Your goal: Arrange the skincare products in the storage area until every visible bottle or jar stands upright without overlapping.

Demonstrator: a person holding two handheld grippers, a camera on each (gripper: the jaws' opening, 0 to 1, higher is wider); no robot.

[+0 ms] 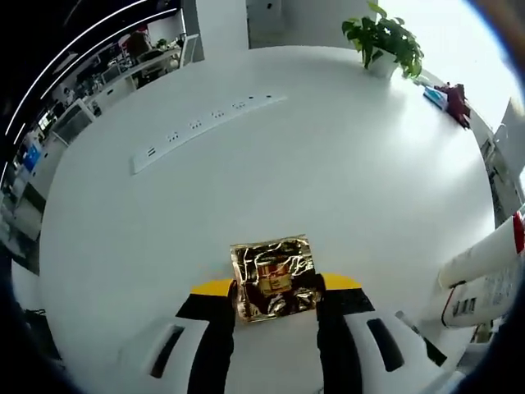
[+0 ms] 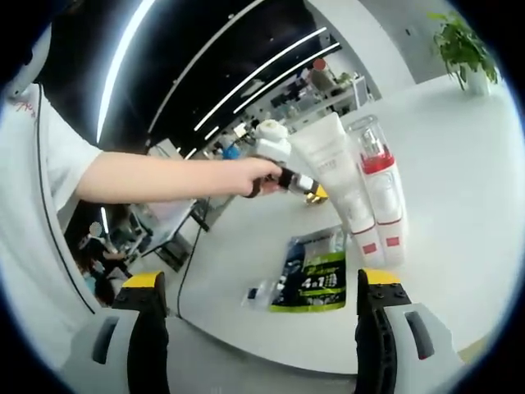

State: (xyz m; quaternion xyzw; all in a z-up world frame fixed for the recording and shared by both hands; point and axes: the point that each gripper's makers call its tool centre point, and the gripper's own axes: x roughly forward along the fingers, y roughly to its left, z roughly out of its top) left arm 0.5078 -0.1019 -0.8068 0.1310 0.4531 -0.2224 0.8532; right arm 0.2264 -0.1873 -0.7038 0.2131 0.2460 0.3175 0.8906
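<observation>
My left gripper (image 1: 275, 297) is shut on a crinkled gold foil packet (image 1: 272, 277), held between its yellow-tipped jaws over the white table (image 1: 328, 180). In the right gripper view a person's hand carries that same gripper (image 2: 283, 175), with the gold packet (image 2: 315, 194) at its tip just left of the tubes. A white tube (image 2: 334, 168) and a clear-topped bottle with a red band (image 2: 380, 176) stand side by side, touching; these two (image 1: 484, 261) also rise at the right edge. A green and black sachet (image 2: 316, 275) lies flat before them. My right gripper (image 2: 262, 283) is open, with nothing between its jaws.
A long white power strip (image 1: 205, 123) runs across the far left of the table. A potted plant (image 1: 384, 37) (image 2: 463, 45) stands at the far edge, with a red item (image 1: 454, 100) to its right. The person's arm (image 2: 164, 176) crosses from the left. Office desks lie beyond.
</observation>
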